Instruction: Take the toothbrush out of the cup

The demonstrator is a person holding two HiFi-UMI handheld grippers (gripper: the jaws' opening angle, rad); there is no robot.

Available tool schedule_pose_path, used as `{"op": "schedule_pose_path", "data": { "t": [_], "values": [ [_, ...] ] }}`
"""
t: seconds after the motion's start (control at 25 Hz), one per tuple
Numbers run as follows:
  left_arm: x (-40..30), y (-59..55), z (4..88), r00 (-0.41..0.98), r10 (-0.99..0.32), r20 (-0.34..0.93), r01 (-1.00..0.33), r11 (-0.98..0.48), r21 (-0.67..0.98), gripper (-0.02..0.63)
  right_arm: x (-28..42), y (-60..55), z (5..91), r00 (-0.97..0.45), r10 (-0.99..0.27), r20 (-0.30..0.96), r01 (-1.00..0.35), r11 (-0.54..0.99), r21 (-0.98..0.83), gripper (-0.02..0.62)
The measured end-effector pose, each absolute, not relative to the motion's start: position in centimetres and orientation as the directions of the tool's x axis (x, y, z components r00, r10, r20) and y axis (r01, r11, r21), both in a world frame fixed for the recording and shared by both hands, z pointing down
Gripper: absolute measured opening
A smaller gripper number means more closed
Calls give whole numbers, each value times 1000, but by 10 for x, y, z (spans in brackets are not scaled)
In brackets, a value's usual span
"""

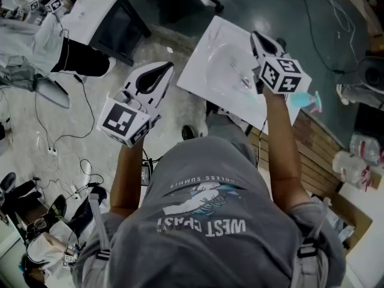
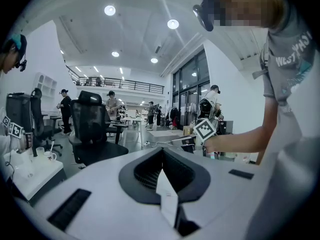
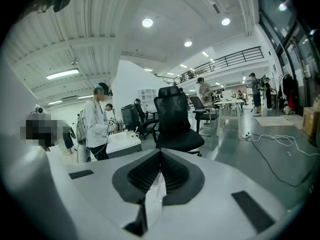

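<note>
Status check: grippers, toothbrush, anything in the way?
Left gripper shut, empty. Right gripper shut, empty, over white table. Toothbrush and cup not made out from here.

The head view is dim and cool, its colours muted. Only the white desk (image 1: 204,71) shines, with pale streaks of glare across it, and the floor beyond falls into shadow. Both gripper views are brighter, lit evenly by round ceiling lamps (image 2: 109,10) that burn out to white. Their wide lenses bow straight lines and darken the corners to black. Close to the lens the left tongs (image 2: 161,151) and right tongs (image 3: 160,151) look soft — the room behind is sharper.
</note>
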State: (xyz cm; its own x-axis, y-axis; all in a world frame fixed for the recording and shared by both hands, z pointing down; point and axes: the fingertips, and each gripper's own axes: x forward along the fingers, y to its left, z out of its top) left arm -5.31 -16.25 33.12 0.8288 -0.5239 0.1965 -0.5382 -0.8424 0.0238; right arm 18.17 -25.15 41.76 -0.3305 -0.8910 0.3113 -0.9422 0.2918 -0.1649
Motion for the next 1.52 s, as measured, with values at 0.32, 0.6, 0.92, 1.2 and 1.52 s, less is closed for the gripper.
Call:
{"op": "schedule_pose_path", "data": {
  "t": [0.32,0.6,0.92,1.2,1.52],
  "values": [
    [-55,-169,339,811,-545,211,-564,-825,39,0,173,-267,431,-365,-870,332,-929,319,-186,20],
    [-60,-189,355,788,-569,235,-596,-801,61,0,168,-294,453,-392,-846,361,-919,337,-206,31],
    [-60,-201,368,775,-581,248,-614,-786,74,0,160,-315,478,-432,-812,392,-901,366,-233,69],
    [-64,-208,379,754,-599,270,-637,-767,79,0,150,-334,496,-472,-779,413,-881,399,-254,110],
    [-74,-220,387,722,-624,297,-675,-730,108,0,137,-356,518,-489,-748,448,-872,413,-262,138]
  ]
}}
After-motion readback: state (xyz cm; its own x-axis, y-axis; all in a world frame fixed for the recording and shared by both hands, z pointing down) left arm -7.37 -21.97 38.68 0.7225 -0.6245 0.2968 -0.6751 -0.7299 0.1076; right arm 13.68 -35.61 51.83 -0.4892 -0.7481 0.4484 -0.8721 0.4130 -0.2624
